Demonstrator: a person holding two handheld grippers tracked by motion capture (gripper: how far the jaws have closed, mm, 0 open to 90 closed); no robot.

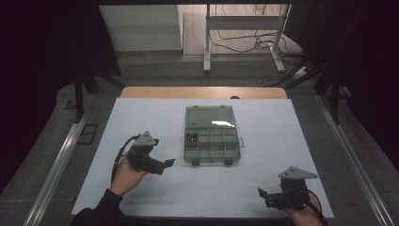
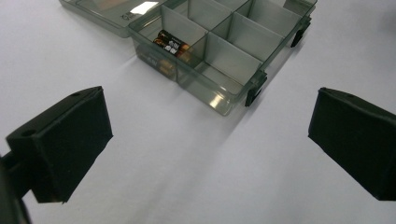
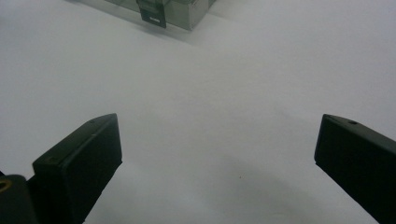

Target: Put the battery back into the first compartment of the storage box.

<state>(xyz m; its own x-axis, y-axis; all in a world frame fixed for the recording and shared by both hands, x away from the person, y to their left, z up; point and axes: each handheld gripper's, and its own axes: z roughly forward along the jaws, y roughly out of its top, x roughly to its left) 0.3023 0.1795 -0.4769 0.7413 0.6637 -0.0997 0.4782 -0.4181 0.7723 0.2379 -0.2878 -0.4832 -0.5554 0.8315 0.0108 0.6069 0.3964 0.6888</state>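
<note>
Nearest me, at the table's front edge, my right gripper (image 1: 263, 197) hangs low over the white mat (image 1: 141, 197), its jaws spread wide with nothing between them. In the right gripper view they frame bare mat, with one corner and a black latch (image 3: 153, 13) of the organizer box at the top.

A little farther in, on my left, my left gripper (image 1: 168, 163) points right toward the box, jaws also wide and holding nothing.

At the middle of the mat sits the clear grey plastic organizer box (image 1: 211, 149), open, its lid (image 1: 209, 117) folded flat away from me. Its tray's long axis runs left to right, with two black latches on the near wall facing me. Dividers split it into small compartments. In the left gripper view, batteries (image 2: 172, 43) lie in the back left compartment; their dark printed labels are too small to read.
</note>
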